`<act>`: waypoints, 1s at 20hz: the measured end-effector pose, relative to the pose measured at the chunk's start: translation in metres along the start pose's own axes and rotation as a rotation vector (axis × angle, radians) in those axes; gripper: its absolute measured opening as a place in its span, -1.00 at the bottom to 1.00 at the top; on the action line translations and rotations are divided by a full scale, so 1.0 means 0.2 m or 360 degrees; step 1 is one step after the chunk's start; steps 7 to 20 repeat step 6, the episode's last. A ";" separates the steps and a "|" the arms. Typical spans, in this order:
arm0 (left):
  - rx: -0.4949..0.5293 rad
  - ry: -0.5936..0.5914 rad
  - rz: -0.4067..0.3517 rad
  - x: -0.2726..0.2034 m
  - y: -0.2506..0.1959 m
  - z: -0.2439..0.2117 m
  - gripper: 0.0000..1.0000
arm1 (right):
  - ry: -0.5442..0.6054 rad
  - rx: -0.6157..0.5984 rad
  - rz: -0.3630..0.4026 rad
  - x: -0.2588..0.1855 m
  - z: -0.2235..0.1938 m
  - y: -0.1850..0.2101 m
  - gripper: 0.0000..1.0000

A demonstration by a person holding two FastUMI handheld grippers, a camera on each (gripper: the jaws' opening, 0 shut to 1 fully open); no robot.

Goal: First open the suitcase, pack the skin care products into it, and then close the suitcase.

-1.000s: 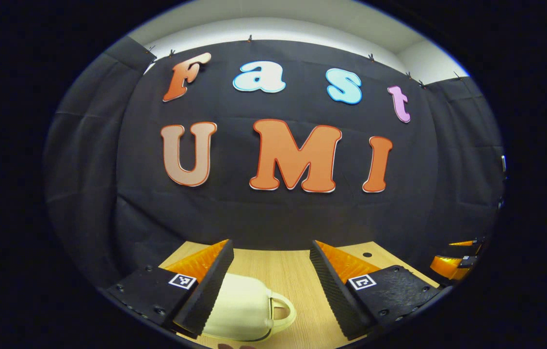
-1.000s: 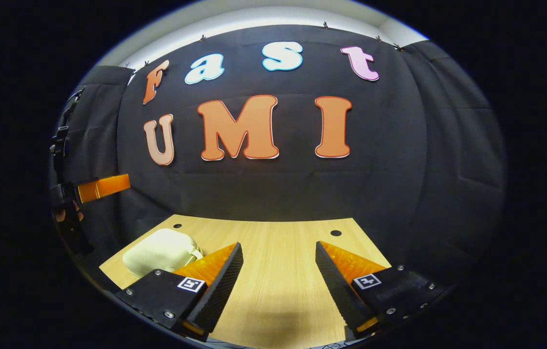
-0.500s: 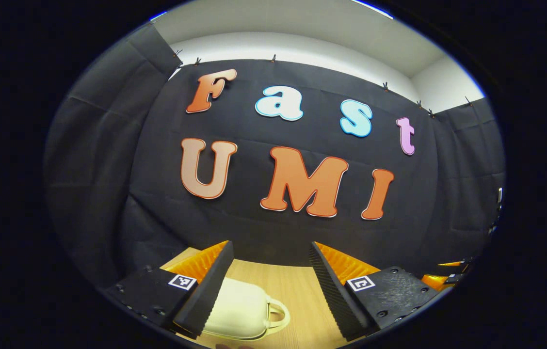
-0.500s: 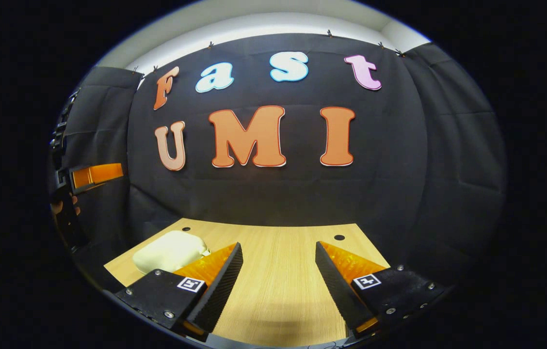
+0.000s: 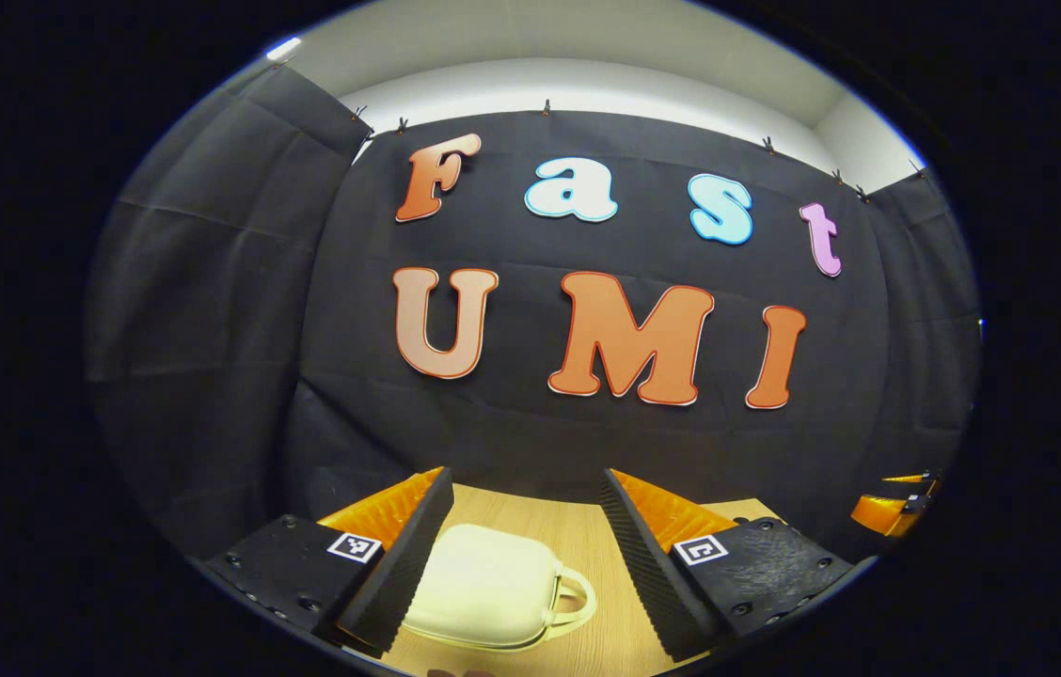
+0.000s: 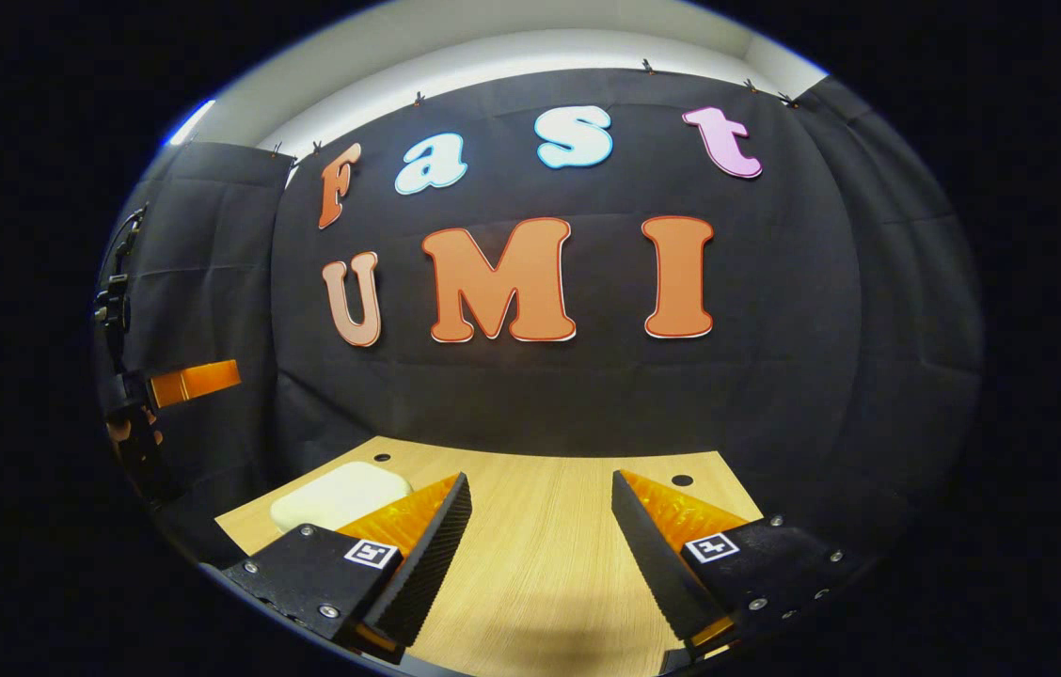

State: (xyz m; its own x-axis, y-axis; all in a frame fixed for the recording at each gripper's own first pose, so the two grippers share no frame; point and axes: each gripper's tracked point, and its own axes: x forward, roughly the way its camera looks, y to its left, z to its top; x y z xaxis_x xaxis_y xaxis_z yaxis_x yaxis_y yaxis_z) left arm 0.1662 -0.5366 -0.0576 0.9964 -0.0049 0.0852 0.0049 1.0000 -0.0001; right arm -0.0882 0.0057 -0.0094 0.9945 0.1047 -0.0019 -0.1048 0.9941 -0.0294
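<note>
A small cream suitcase (image 5: 491, 588) with a loop handle on its right side lies shut on the wooden table (image 5: 606, 545). My left gripper (image 5: 521, 564) hangs above it, open, with nothing between its fingers. In the right gripper view the same suitcase (image 6: 335, 494) lies at the table's far left, partly behind my left finger. My right gripper (image 6: 540, 555) is open over bare table (image 6: 540, 527), to the right of the case. The left gripper (image 6: 175, 385), held by a hand, shows at the left edge of that view.
The black cloth wall stands close behind the table's far edge. Two small round holes (image 6: 681, 480) mark the table's back corners. The right gripper (image 5: 888, 508) appears at the right edge of the left gripper view.
Both views have tilted upward and shifted a little. In the left gripper view the suitcase has slid slightly right between the fingers. Both grippers stayed open.
</note>
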 end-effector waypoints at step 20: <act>0.0039 -0.0015 0.0001 -0.02 -0.01 -0.02 1.00 | 0.0006 0.0038 0.0031 0.05 0.00 0.03 0.91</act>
